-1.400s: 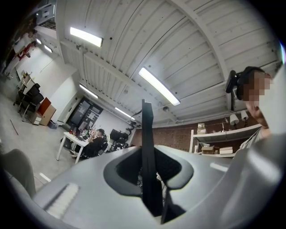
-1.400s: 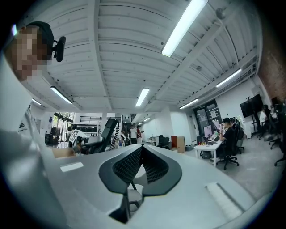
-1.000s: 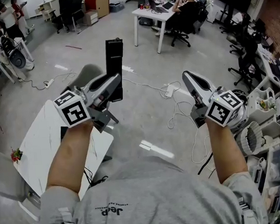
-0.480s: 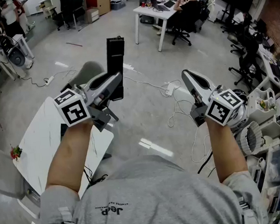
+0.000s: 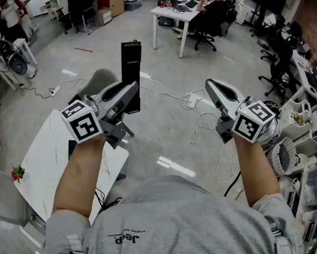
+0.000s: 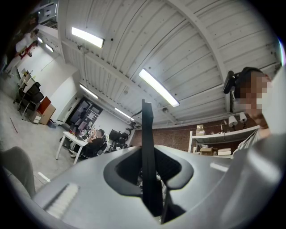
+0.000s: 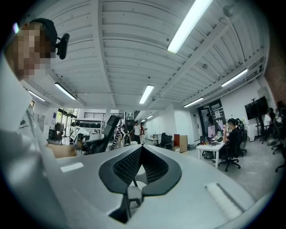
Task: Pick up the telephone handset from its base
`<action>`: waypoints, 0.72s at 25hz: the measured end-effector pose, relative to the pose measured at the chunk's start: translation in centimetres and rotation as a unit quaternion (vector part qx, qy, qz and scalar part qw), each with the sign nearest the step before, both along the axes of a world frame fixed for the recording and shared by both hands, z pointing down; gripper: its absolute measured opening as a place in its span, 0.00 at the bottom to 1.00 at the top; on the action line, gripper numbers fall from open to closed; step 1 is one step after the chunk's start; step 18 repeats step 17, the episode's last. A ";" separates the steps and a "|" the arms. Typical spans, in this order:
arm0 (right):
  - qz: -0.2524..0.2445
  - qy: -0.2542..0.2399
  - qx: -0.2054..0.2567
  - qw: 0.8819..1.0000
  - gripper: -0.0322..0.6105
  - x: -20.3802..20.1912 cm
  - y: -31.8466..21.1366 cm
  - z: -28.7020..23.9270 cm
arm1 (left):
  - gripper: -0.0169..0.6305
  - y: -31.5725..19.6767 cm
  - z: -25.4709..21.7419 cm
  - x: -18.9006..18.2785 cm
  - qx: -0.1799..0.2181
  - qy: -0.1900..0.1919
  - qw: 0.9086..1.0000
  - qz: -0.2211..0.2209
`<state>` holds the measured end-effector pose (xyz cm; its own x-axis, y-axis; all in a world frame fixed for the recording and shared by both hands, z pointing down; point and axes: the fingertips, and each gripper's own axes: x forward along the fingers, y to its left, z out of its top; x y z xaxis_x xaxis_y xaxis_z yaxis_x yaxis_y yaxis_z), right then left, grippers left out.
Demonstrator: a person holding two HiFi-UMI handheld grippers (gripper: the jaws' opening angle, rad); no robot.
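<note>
With the left tongs (image 5: 132,96), clamping the black telephone handset (image 5: 131,59) low across its stiff, likely light, slick body, upright in midair beside the counter (image 5: 44,157); holding the right tongs (image 5: 211,85) closed, empty.

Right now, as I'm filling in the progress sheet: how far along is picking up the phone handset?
Done: the black handset is up in the air, well clear of the white table. In hand: the left gripper is clamped on it and holds it upright, while the right gripper is shut and empty. Left: nothing of the lift itself, as far as I can see.
</note>
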<state>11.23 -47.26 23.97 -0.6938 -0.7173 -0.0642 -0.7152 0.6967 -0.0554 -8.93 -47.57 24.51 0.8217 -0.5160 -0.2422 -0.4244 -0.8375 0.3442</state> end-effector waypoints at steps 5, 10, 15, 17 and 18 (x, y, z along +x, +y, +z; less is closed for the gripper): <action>-0.001 0.005 0.000 1.000 0.05 -0.3 0.2 0.3 | 0.24 0.3 0.2 -0.1 0.000 0.001 1.000 0.003; -0.005 0.006 0.000 1.000 0.05 -0.3 0.0 0.1 | 0.24 0.0 0.1 0.1 -0.002 0.000 1.000 0.001; -0.007 0.008 0.000 1.000 0.05 -0.5 0.0 0.4 | 0.24 0.2 0.1 -0.1 0.000 0.000 1.000 0.002; -0.007 0.009 -0.001 1.000 0.05 -0.6 0.1 0.5 | 0.24 0.2 0.1 -0.2 0.000 0.000 1.000 0.002; -0.007 0.009 -0.001 1.000 0.05 -0.6 0.1 0.5 | 0.24 0.2 0.1 -0.2 0.000 0.000 1.000 0.002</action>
